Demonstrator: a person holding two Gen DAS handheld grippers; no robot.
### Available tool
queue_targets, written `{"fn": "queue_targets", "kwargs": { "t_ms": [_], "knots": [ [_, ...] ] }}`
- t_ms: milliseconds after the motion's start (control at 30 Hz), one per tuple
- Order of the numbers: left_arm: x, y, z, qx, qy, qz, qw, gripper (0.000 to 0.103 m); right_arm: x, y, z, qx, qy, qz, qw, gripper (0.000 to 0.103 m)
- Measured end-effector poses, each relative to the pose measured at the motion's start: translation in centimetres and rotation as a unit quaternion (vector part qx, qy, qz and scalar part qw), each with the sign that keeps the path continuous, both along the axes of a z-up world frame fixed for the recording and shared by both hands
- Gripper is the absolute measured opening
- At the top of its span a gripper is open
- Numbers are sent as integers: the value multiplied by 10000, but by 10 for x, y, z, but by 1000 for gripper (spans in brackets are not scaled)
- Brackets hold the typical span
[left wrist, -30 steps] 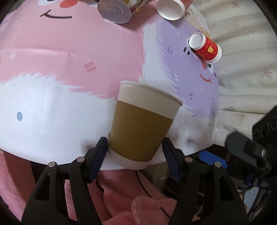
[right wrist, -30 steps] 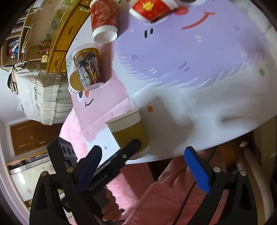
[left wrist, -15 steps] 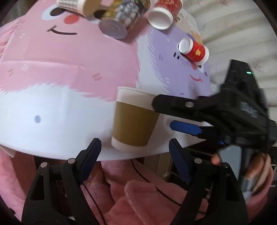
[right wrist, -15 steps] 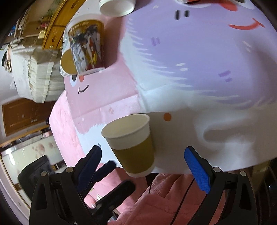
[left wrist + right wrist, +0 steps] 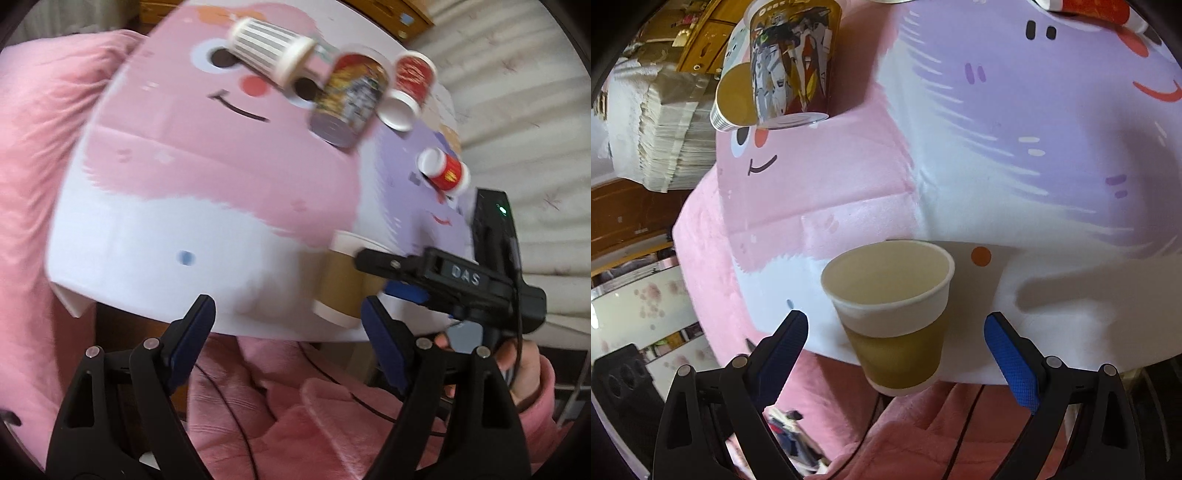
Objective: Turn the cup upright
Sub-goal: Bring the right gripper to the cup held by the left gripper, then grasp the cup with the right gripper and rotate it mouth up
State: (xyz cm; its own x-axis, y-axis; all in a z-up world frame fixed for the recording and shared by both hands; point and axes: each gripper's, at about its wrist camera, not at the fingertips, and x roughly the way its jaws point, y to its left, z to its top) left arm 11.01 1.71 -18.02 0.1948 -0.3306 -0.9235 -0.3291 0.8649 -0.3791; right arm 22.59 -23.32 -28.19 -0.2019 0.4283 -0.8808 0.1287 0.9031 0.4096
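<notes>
The pink, white and lilac cartoon-face table top (image 5: 207,192) fills most of both views, with pink plush fabric (image 5: 26,155) around it from 7 to 11 o'clock in the left wrist view. Near its front edge the brown paper cup (image 5: 894,314) stands upright, mouth up, its white rim and pale inside plain to see; in the right wrist view it sits just below centre, towards 6 o'clock, and in the left wrist view it shows blurred at about 4 o'clock (image 5: 340,280).

The right gripper (image 5: 895,339) has its blue-padded jaws spread wide, one on either side of the cup and clear of its wall, gripping nothing. Seen from the left wrist camera, this tool reaches in from 3 o'clock beside the cup (image 5: 395,277), held by a hand in a pink sleeve (image 5: 524,373).

The left gripper (image 5: 288,321) is likewise wide open and empty, its pads low at 6 o'clock, with the cup off towards its right-hand finger.

At 12 to 1 o'clock in the left view lie further cups on their sides: a striped cup (image 5: 269,48), a printed cup (image 5: 351,99), a red cup (image 5: 406,88) and a small red cup (image 5: 443,171).
</notes>
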Motion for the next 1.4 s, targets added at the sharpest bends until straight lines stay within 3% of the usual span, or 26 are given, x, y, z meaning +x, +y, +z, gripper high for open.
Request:
{"fn": "queue_targets", "kwargs": {
  "t_ms": [100, 267, 433, 600, 733, 900, 1233, 1333, 1400],
  "knots": [
    [-1, 13, 5, 547, -22, 83, 9985, 79, -3, 9, -1, -150, -101, 31, 9998, 97],
    [-4, 27, 8, 703, -160, 233, 9971, 79, -8, 24, 1, -442, -415, 137, 9981, 97],
    [-1, 27, 5, 1291, -186, -110, 9914, 79, -15, 34, 3, -671, -766, 155, 9947, 97],
    [4, 34, -2, 1083, -64, -224, 9938, 79, -19, 29, 3, -744, -930, -28, 9929, 71],
    [12, 37, -2, 1135, -88, -464, 9924, 79, -24, 26, 4, -816, -1087, -237, 9904, 64],
    [20, 38, -9, 1113, 69, -748, 9909, 79, -34, 31, 12, -872, -1603, -187, 9830, 58],
    [19, 28, -11, 1086, -71, -1180, 9870, 79, -58, 24, 41, -1128, -2866, -278, 9510, 56],
    [17, 26, -11, 1036, -127, -1203, 9872, 79, -64, 19, 52, -1163, -3345, -311, 9347, 56],
    [14, 25, -11, 1020, -145, -1241, 9869, 79, -71, 19, 60, -1155, -3881, -131, 9143, 56]
  ]
}}
